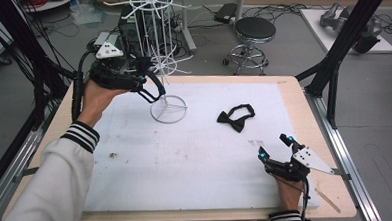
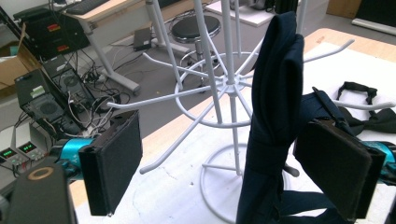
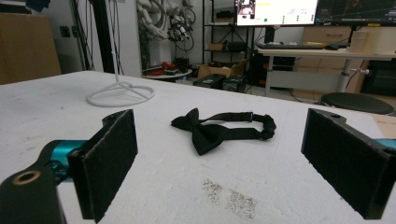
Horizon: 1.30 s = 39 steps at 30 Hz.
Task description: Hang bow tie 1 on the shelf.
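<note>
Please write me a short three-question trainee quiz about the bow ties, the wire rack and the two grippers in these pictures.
1. True or false: the black fabric bow tie lying on the white foam mat is clamped in the right gripper.
2. What hangs on an arm of the white wire display rack, between the jaws of the left gripper?
A. a dark navy fabric bow tie
B. a red cable
C. a metal spoon
3. Fill in: both grippers' jaws stand ____.

Key:
1. False; it lies apart from the gripper, ahead of its open jaws.
2. A; the pads stand apart from it on both sides.
3. Open.
</note>
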{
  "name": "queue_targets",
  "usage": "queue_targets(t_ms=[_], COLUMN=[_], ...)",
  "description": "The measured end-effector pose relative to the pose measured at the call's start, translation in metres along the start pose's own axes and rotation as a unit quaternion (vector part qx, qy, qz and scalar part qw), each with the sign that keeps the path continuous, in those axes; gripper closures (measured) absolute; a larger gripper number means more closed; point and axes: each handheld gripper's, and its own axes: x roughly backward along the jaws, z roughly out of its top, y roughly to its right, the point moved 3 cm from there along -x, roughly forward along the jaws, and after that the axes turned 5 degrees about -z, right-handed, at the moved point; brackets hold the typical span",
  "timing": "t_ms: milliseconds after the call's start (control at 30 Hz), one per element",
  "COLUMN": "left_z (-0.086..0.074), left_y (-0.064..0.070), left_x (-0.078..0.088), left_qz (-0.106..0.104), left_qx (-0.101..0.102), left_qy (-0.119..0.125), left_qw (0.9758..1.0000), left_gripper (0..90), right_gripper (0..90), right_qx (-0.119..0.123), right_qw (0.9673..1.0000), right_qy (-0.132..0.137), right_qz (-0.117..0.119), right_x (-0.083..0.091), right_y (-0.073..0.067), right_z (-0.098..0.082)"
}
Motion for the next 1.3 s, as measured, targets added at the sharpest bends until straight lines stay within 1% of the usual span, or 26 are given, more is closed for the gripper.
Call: queue_targets(t_ms=[33,100,133,200,267,333,433,500,533,567,667,833,1000,1100,1200,1267,1300], left_z=[0.000,0.002,0.003,0.005,0.006,0.008,0.008,0.008,0.009,0.010,0.011,0.013,0.012,0.010,0.006,0.000,-0.004], left_y=[0.000,-0.001,-0.001,0.000,0.001,0.002,0.003,0.003,0.003,0.004,0.005,0.005,0.006,0.007,0.007,0.007,0.006], left_x=[0.000,-0.001,-0.001,-0.001,-0.001,-0.001,-0.002,-0.002,-0.002,-0.002,-0.002,0.001,0.005,0.009,0.019,0.028,0.033], left_qz=[0.001,0.003,0.001,0.004,-0.001,-0.001,-0.005,-0.009,-0.010,-0.008,-0.012,-0.015,-0.022,-0.028,-0.040,-0.050,-0.053], left_qx=[0.003,0.008,0.006,0.001,-0.002,-0.009,-0.011,-0.008,-0.012,-0.013,-0.011,-0.010,-0.011,-0.006,0.000,0.005,0.007], left_qy=[-0.004,-0.020,-0.027,-0.037,-0.043,-0.047,-0.057,-0.063,-0.068,-0.069,-0.073,-0.065,-0.047,-0.035,-0.008,0.018,0.026], left_qw=[1.0000,0.9998,0.9996,0.9993,0.9991,0.9988,0.9983,0.9979,0.9975,0.9975,0.9972,0.9977,0.9986,0.9990,0.9992,0.9986,0.9982], left_gripper=[15.7,14.4,13.9,13.8,13.7,13.1,12.8,12.4,12.1,12.1,11.6,11.6,11.6,11.6,11.6,11.6,11.6], right_gripper=[10.0,10.0,10.0,10.0,9.9,10.0,10.0,9.9,9.9,9.9,9.9,9.9,10.0,10.0,10.0,10.0,9.9], right_qx=[0.000,0.001,0.000,0.000,0.000,-0.001,0.001,0.000,0.000,-0.001,-0.001,0.000,-0.001,-0.003,-0.007,-0.007,-0.007], right_qw=[1.0000,1.0000,1.0000,1.0000,1.0000,1.0000,1.0000,1.0000,1.0000,1.0000,1.0000,1.0000,1.0000,1.0000,1.0000,1.0000,1.0000], right_qy=[0.000,0.000,0.000,0.000,0.000,0.000,0.000,0.000,0.000,0.000,0.000,0.000,0.000,0.000,-0.002,-0.002,-0.002], right_qz=[0.000,0.000,0.000,0.000,0.000,0.000,0.000,0.000,0.000,0.000,0.000,0.000,-0.001,0.000,-0.001,-0.001,-0.002], right_x=[0.000,0.000,0.000,0.000,0.000,0.000,0.000,0.000,0.000,0.000,0.000,0.000,0.000,0.000,0.000,0.000,0.000], right_y=[0.000,0.000,0.000,0.000,0.000,0.000,0.000,0.000,0.000,0.000,0.000,0.000,0.000,0.000,0.000,0.000,0.000], right_z=[0.000,0.000,0.000,0.000,0.000,0.000,0.000,0.000,0.000,0.000,0.000,0.000,0.000,0.000,0.000,0.000,0.000])
